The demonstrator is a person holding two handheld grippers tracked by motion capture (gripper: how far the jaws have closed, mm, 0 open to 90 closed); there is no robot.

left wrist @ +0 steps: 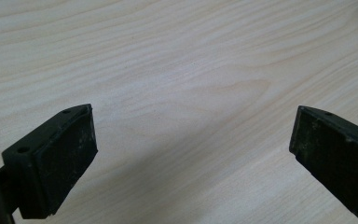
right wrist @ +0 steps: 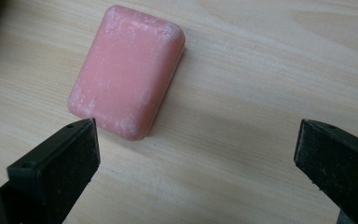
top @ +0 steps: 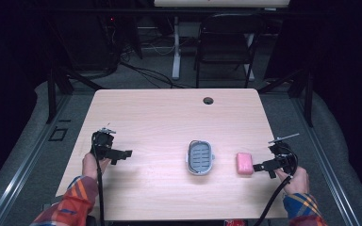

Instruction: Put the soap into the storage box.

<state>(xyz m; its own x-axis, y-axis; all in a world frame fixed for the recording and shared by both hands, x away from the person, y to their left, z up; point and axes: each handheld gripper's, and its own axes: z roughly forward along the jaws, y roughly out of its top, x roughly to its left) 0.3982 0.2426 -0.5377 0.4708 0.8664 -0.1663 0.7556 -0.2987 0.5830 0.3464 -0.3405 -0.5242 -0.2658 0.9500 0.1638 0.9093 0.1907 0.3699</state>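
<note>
Soap (right wrist: 127, 71) lay untouched right of the dish (top: 201, 157); right gripper (top: 260, 166) was spread just beside it, left gripper (top: 125, 154) spread, idle.

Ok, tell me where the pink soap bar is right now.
In the high view the pink soap bar lies flat on the table, right of the grey soap dish and just ahead of the open right gripper, not touching either.

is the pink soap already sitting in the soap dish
No, the pink soap lies on the bare table to the right of the soap dish, apart from it.
</note>
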